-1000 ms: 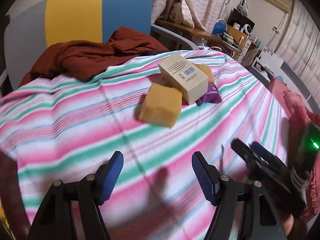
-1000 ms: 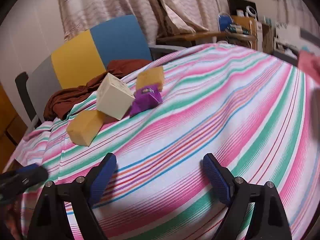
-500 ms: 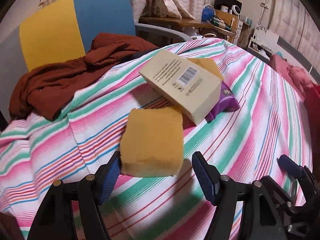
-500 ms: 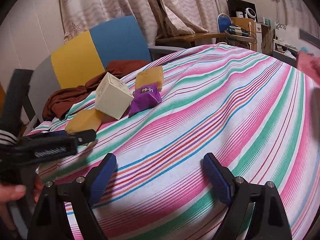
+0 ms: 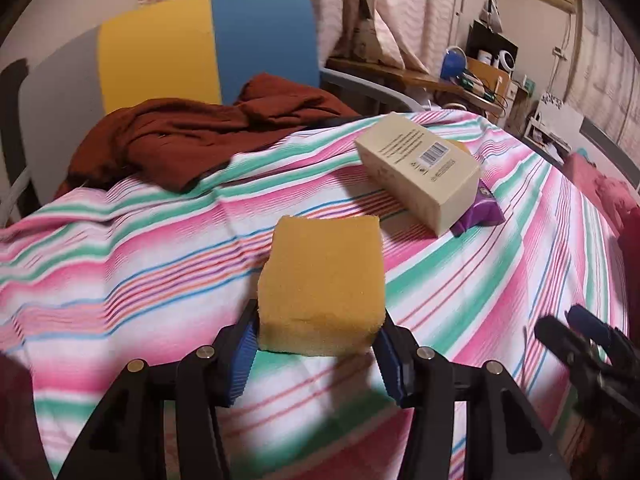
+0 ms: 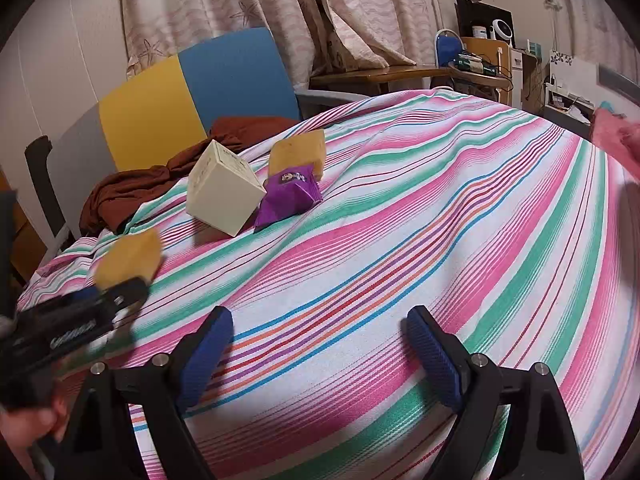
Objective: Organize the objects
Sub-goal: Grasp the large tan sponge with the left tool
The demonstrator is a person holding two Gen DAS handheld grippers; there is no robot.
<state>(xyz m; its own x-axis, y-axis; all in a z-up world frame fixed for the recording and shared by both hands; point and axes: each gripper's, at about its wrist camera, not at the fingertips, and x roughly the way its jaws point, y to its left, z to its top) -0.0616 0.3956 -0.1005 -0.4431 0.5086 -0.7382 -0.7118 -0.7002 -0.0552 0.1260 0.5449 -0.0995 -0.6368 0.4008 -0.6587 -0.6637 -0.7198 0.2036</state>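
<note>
Far left in the left wrist view: a rust-brown cloth (image 5: 192, 142) heaped at the table edge, against a chair (image 5: 208, 44) with a yellow and blue back. Below and right of it, a striped tablecloth (image 5: 120, 248) in pink, green and white, spread over the whole table. At centre, low: left gripper (image 5: 318, 354) closed on a yellow sponge (image 5: 322, 284), blue pads pressed against both of its sides, near end clamped, far end pointing toward the other items. Whether lifted off the cloth or resting on it: cannot tell. Further right and farther back: a cream box (image 5: 418, 172) with a barcode on top, tilted, propped on a purple packet (image 5: 478, 214) at its right end. Behind the box, only a sliver of a second sponge (image 6: 298, 152), plainer in the right wrist view, touching the packet's far side. At the right edge, low: right gripper (image 5: 576, 332), dark and blurred, apart from everything.

In the right wrist view, right gripper jaws spread wide over bare stripes, nothing between them. Held sponge blurred at far left there, well apart from the box cluster.
</note>
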